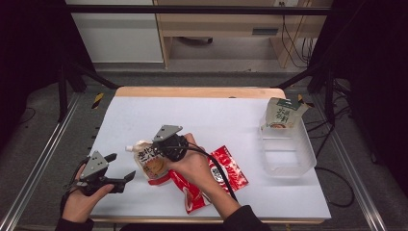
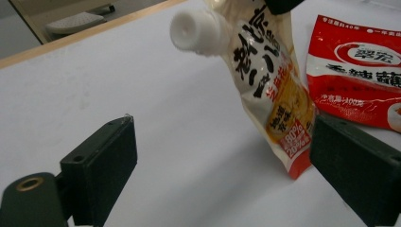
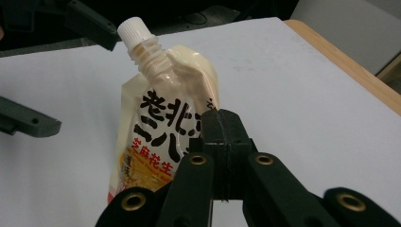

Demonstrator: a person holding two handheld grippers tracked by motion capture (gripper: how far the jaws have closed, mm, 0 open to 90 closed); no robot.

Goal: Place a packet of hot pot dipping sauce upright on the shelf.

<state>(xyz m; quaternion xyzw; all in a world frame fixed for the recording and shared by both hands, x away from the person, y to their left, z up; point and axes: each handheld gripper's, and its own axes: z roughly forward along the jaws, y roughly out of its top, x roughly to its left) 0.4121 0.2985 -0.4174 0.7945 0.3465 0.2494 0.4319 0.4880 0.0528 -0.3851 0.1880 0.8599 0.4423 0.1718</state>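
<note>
A cream spouted pouch [image 1: 148, 160] with a white cap and black lettering is pinched at its side edge by my right gripper [image 1: 166, 147], which is shut on it. In the right gripper view the closed jaws grip the pouch [image 3: 156, 109] with the cap pointing up and away. My left gripper [image 1: 121, 167] is open to the left of the pouch, apart from it. In the left gripper view the pouch [image 2: 269, 94] stands tilted beyond the wide-open left gripper [image 2: 222, 146], its lower corner near the table.
Two red snack packets [image 1: 230, 169] [image 1: 191, 195] lie on the white table under my right forearm. A clear plastic bin [image 1: 303, 149] sits at the right with a green-and-white pouch [image 1: 281, 113] leaning in its far end.
</note>
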